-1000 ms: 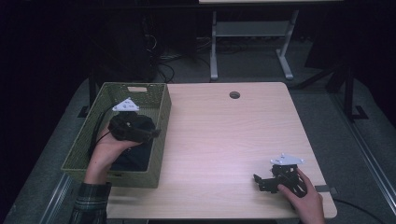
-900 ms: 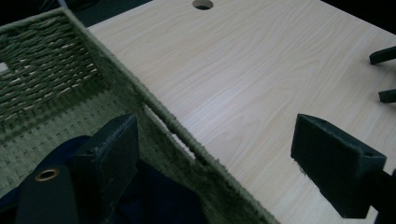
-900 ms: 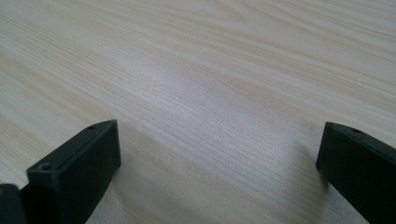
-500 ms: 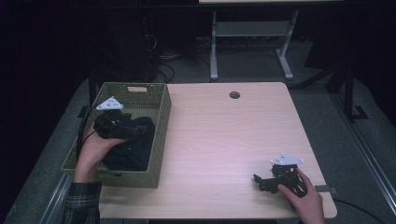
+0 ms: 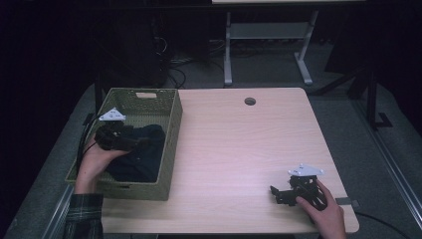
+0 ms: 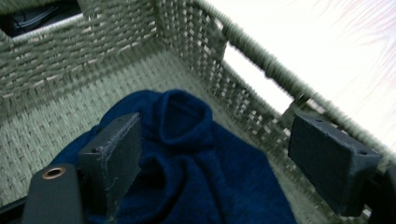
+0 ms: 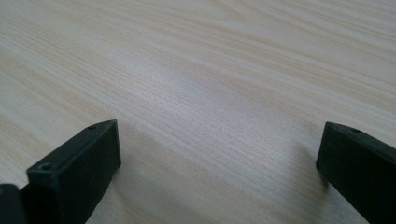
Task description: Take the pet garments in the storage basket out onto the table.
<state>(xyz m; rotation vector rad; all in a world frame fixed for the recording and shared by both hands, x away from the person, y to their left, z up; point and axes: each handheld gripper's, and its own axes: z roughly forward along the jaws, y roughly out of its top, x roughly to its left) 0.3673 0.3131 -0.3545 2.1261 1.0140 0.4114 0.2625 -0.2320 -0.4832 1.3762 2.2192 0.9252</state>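
since a second ago the left claw point(image 5: 130, 142) has drawn back from the middle of the basket point(image 5: 169, 144) toward its left wall, and now hangs inside it with its jaws spread wide and nothing between them. a dark blue cloth point(image 6: 196, 158) lies bunched on the basket floor, just below and ahead of those jaws. the basket sits at the tabletop's point(image 5: 239, 149) left edge. the right claw point(image 5: 278, 194) has stayed near the front right corner, jaws wide apart over bare wood.
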